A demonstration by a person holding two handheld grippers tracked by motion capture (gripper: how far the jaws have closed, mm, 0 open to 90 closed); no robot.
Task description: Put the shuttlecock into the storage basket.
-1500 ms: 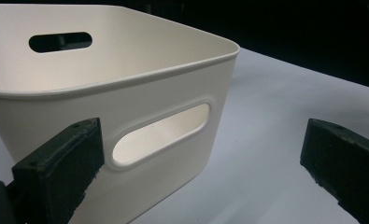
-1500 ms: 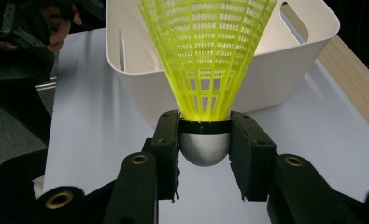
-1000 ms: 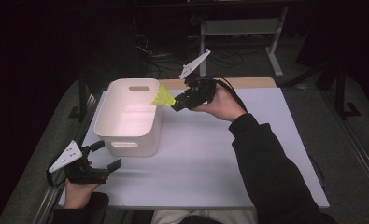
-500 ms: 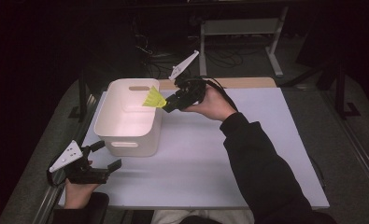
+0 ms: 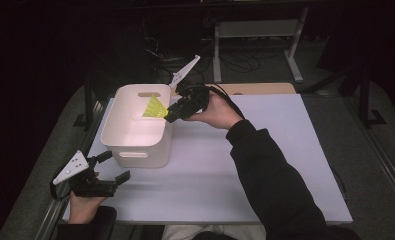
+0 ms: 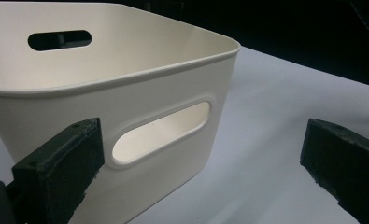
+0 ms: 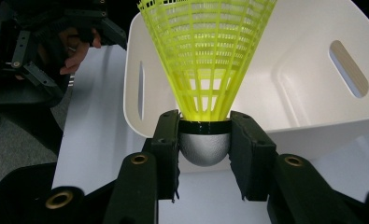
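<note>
A yellow plastic shuttlecock with a silver-grey cork hangs over the right rim of a white bin. My right gripper is shut on the cork, with the skirt pointing out over the bin's inside. My left gripper rests near the table's front left corner, open, with nothing between its jaws. It faces the bin's near wall and its handle slot.
The bin stands on a pale table mat with free room to its right and front. A wooden strip lies at the mat's far edge. Beyond it stand a metal stand and cables on a dark floor.
My right gripper has carried the shuttlecock leftward, from the bin's right rim to over its inside. The left gripper has stayed still.
</note>
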